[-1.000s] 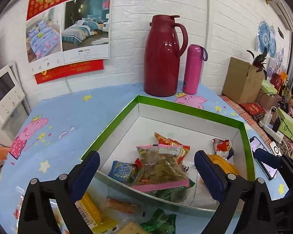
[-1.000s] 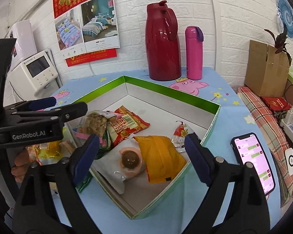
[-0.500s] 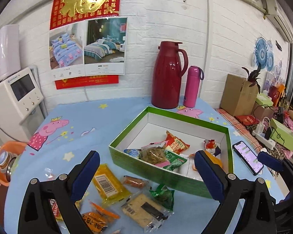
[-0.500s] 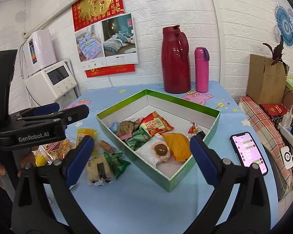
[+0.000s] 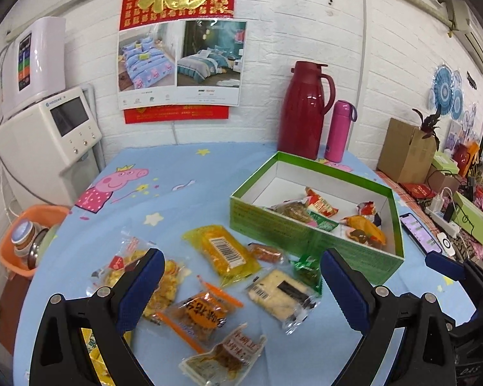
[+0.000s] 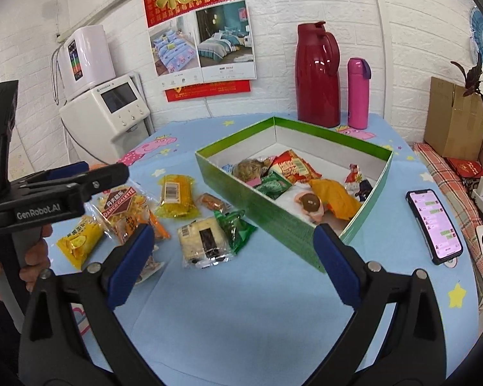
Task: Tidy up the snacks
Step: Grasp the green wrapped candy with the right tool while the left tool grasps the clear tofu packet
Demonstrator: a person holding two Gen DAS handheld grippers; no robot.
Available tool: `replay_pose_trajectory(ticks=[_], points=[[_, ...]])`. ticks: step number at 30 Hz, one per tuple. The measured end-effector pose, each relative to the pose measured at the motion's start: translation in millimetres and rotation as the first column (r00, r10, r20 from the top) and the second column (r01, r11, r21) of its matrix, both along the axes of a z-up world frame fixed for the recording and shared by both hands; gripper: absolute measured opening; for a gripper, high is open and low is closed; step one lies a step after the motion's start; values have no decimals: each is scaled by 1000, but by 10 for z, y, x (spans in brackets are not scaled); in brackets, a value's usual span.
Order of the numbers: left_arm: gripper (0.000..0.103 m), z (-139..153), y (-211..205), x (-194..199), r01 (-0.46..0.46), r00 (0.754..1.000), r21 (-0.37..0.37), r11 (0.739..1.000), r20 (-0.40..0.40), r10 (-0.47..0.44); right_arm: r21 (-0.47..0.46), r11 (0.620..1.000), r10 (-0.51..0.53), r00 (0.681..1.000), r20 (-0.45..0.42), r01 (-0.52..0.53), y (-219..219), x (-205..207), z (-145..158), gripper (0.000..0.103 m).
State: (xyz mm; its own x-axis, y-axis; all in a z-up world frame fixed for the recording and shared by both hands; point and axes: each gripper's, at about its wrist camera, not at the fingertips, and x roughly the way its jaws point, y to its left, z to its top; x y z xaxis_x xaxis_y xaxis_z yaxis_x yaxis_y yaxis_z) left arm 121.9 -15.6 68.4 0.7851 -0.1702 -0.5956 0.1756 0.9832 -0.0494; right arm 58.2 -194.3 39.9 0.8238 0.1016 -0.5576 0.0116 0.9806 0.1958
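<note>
Two claws spread empty, phone (image 6: 435, 225) fully shown only from right, snacks (image 5: 222, 254) beside box (image 5: 309, 234)

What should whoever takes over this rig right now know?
Left gripper: open, empty, above the loose snacks.
Right gripper: open, empty, near the box's front.
Green box on the table already holds several packets.
Left outside, on the cloth: yellow barcode pack, cracker pack, green wrapper, galette bag and a few more.
Nearest pick: the cracker pack.
</note>
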Motion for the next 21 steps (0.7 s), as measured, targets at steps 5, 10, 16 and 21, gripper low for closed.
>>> replay_pose_trajectory(ticks=[5,10,16,21], points=[[99,-190,467,-38,-73,996,-47,996,-59,71,30,999,33,993,-110,-29,103,230,-319,99],[99,-303,732,-166,-103,993,-26,994,-62,101,22,999,29,984,-176,-25,196,541,-541,90],[99,-382,790,-289,-71,995,2,997,-64,71,-53,998,8,976,-217,-20,277,939,-688,73],[99,-405,671,-281,-19,998,22,1000,-67,20,-10,1000,10,968,-251,-13,183,1052,-824,30]])
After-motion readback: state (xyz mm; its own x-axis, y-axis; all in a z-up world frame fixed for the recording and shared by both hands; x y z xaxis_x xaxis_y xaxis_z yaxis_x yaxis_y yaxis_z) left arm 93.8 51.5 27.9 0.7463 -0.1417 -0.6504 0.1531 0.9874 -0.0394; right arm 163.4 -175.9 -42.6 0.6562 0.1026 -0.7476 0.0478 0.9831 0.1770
